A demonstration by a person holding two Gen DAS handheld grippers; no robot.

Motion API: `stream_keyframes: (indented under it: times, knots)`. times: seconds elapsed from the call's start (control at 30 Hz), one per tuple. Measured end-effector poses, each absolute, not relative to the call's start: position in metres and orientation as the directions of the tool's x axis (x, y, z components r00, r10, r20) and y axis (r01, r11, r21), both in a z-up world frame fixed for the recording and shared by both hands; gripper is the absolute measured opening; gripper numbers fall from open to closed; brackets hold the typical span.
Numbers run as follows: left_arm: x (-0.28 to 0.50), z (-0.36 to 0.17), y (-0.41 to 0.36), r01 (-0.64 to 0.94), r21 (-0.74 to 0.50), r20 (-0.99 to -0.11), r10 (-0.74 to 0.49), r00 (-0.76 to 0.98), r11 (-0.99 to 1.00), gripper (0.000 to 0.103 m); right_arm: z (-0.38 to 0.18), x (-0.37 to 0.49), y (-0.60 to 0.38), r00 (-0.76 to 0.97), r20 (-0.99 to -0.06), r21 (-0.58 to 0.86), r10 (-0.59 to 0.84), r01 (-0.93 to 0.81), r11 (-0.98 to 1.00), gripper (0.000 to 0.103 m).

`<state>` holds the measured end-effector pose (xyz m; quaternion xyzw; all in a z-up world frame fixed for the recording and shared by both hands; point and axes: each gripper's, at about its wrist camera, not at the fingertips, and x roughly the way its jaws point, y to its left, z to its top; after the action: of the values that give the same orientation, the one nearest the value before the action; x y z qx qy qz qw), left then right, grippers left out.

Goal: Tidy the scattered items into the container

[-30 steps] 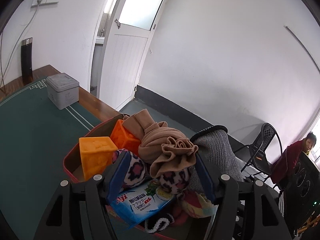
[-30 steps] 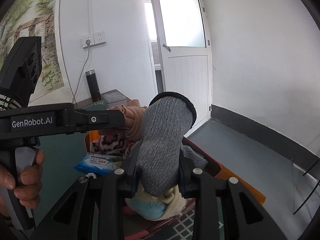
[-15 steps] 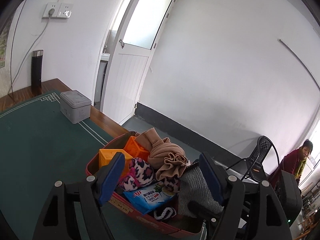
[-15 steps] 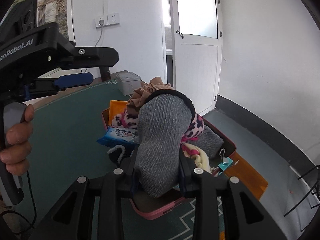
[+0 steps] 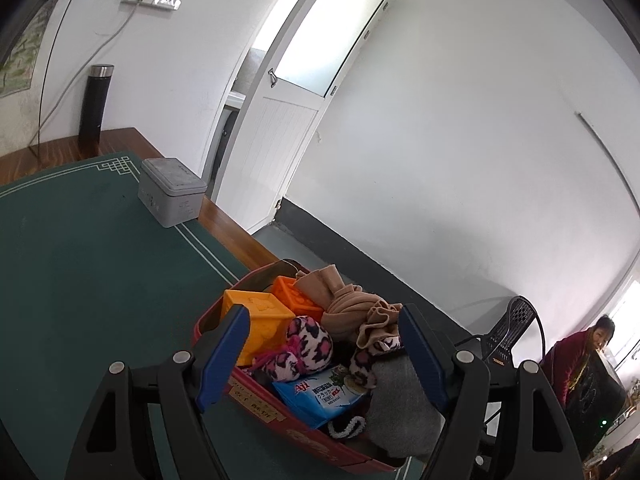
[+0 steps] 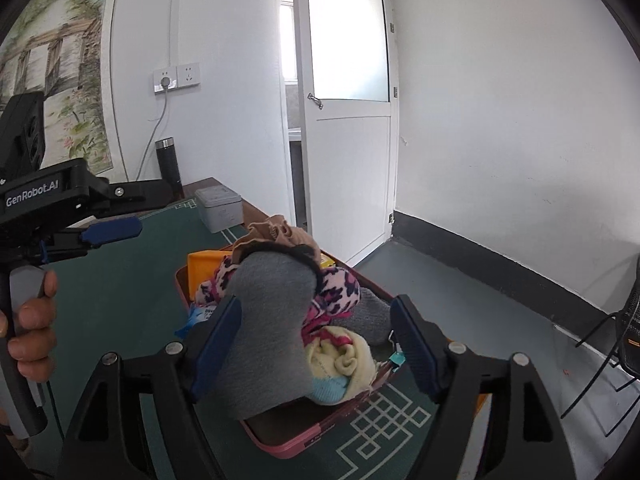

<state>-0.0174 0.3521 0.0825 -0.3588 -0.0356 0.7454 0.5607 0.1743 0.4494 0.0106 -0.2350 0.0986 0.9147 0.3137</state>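
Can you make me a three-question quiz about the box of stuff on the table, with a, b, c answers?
1. Where is the grey tin?
a) in the red box b) on the green mat c) on the floor
2. What colour is the snack packet?
a) blue b) yellow c) black
3. The grey sock is:
a) flat on the mat b) hanging over the table edge c) sticking up out of the red box

Answers: b, it stands on the green mat; a, blue wrapper; c, it rises between the right gripper as its jaws are opening.
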Motion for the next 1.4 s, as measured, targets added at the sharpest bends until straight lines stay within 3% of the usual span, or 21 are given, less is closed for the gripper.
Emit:
stream_keyframes:
  times: [0.23, 0.4, 0.6, 0.7, 0.73, 0.8, 0.93, 1.03, 1.13, 1.4]
  knots:
    - [-0.029, 0.076, 0.352, -0.786, -0.458, -0.511, 0.847, -0.149, -0.415, 0.078, -0.022, 0.142, 0.469, -0.588, -0.562, -0.066, 0.582, -0.669, -0.74, 0.08]
    - [-0.032, 0.069, 0.354, -0.773, -0.474, -0.518, 0.843, -0.143, -0.422, 0.078, -0.031, 0.137, 0.478, -0.579, -0.595, -0.041, 0.557, -0.67, -0.741, 0.079]
    - [-0.028, 0.064, 0.359, -0.78, -0.428, -0.549, 0.816, -0.178, -0.457, 0.078, -0.016, 0.136, 0.466, -0.57, -0.594, -0.088, 0.568, -0.656, -0.75, 0.079]
    - [-0.028, 0.066, 0.356, -0.777, -0.425, -0.55, 0.814, -0.186, -0.465, 0.078, 0.002, 0.15, 0.451, -0.611, -0.548, -0.077, 0.571, -0.643, -0.762, 0.08]
    - [-0.028, 0.068, 0.354, -0.775, -0.42, -0.55, 0.812, -0.196, -0.472, 0.079, 0.008, 0.153, 0.446, -0.624, -0.532, -0.078, 0.573, -0.637, -0.767, 0.081]
    - [-0.027, 0.073, 0.347, -0.77, -0.404, -0.545, 0.806, -0.232, -0.494, 0.09, 0.019, 0.159, 0.437, -0.646, -0.507, -0.068, 0.571, -0.63, -0.774, 0.082]
    - [-0.021, 0.082, 0.331, -0.779, -0.354, -0.544, 0.792, -0.278, -0.517, 0.093, 0.033, 0.176, 0.418, -0.704, -0.484, 0.008, 0.52, -0.597, -0.802, 0.087]
    - [-0.012, 0.082, 0.317, -0.789, -0.282, -0.562, 0.76, -0.325, -0.546, 0.102, 0.036, 0.193, 0.402, -0.735, -0.476, 0.04, 0.483, -0.567, -0.823, 0.092]
    - [0.0, 0.079, 0.304, -0.792, -0.234, -0.578, 0.736, -0.353, -0.564, 0.102, 0.033, 0.21, 0.389, -0.742, -0.473, 0.049, 0.476, -0.561, -0.826, 0.103]
    - [0.032, 0.065, 0.299, -0.825, -0.172, -0.623, 0.709, -0.332, -0.538, 0.102, 0.027, 0.236, 0.389, -0.733, -0.501, 0.1, 0.461, -0.578, -0.81, 0.103]
